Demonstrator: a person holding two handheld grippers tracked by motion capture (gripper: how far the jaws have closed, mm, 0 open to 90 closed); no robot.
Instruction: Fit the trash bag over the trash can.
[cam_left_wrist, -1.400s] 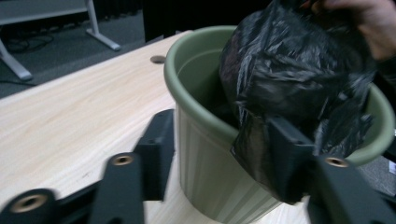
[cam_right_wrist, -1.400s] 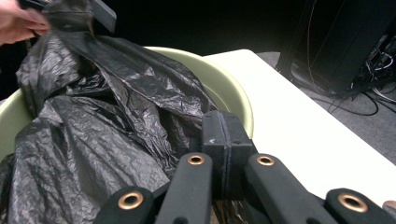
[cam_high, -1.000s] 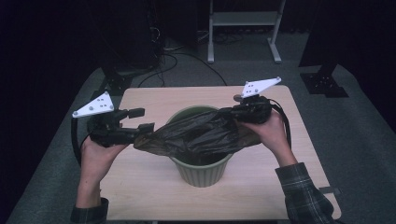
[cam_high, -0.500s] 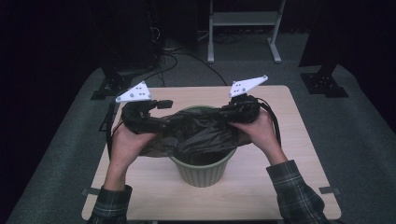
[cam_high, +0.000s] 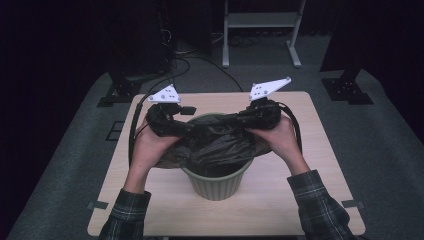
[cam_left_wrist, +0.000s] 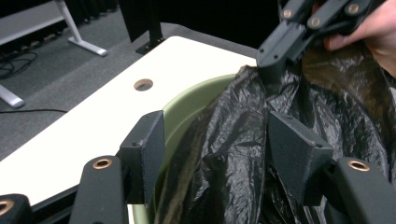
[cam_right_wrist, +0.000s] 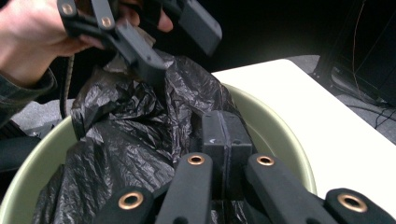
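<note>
You hold a crumpled black plastic bin bag over the round pale-green plastic wastebasket, which stands near the front middle of the light wooden table. The bag drapes into the basket's mouth and spills over its rim on your left side. Your right gripper sits at the far right edge of the bag; in the right gripper view its two black jaws are pressed flat together with a fold of the bag pinched at their base, so it is clamped on the plastic above the basket's inner wall. Your left gripper is at the far left edge of the bag, close above the basket's rim. In the left gripper view its jaws stand partly apart with a bunched ridge of the bag between them and the green rim just beside the left pad; the jaws have just been closing a little, yet the pads do not visibly press on the plastic. The two grippers face each other across the basket, near but apart, with your hands wrapped around their bodies.
</note>
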